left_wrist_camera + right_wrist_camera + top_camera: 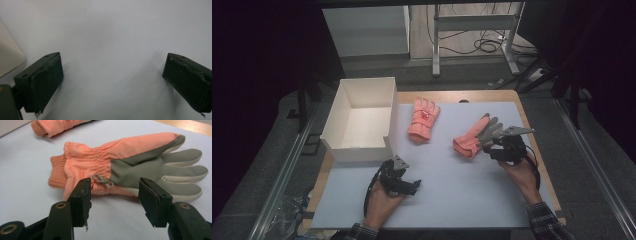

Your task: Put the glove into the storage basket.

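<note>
Two salmon-pink gloves lie on a white mat (452, 195). One glove (423, 120) rests back-up near the mat's far edge; its cuff (55, 126) appears in the right gripper view too. The other glove (472, 139) lies palm-up, its grey palm (140, 165) and pale fingers pointing away to the right. My right gripper (493, 145) is open just short of this glove's cuff and wrist, its jaws (113, 188) apart with nothing between them. My left gripper (412, 187) hovers low over bare mat, its jaws (112, 67) wide open and empty.
An open white box (357, 145) stands at the mat's left rear; its corner (7, 60) edges into the left gripper view. The wooden table edge (532, 130) borders the mat on the right. Behind the table are desk legs (436, 45) and floor cables (487, 45).
</note>
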The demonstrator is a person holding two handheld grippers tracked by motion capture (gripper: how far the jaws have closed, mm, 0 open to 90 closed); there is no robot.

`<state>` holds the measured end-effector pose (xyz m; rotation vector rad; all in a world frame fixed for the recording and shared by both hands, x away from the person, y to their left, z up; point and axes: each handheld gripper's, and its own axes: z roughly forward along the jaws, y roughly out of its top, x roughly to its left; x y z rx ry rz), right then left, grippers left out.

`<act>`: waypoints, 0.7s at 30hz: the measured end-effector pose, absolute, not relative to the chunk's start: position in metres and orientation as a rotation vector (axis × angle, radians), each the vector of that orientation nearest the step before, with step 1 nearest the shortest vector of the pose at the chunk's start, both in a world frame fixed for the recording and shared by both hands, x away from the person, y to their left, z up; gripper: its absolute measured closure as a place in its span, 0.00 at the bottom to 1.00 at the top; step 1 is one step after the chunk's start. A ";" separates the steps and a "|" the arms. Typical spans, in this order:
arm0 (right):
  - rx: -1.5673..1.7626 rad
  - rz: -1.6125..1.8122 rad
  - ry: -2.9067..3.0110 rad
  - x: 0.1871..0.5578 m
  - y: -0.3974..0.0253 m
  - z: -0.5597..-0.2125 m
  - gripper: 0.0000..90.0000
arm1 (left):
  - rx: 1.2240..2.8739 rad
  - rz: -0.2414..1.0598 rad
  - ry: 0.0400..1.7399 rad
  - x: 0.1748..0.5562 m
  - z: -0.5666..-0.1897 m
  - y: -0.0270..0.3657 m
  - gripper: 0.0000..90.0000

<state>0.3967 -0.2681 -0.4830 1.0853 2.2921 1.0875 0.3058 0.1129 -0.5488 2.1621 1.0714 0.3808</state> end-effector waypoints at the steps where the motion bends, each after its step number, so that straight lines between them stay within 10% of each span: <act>1: 1.086 1.080 2.292 0.399 -0.267 -0.483 0.50 | 2.160 0.380 1.075 0.306 -0.549 0.113 0.03; 21: 1.219 1.034 2.232 0.449 -0.254 -0.491 0.50 | 2.163 0.381 1.069 0.306 -0.549 0.113 0.03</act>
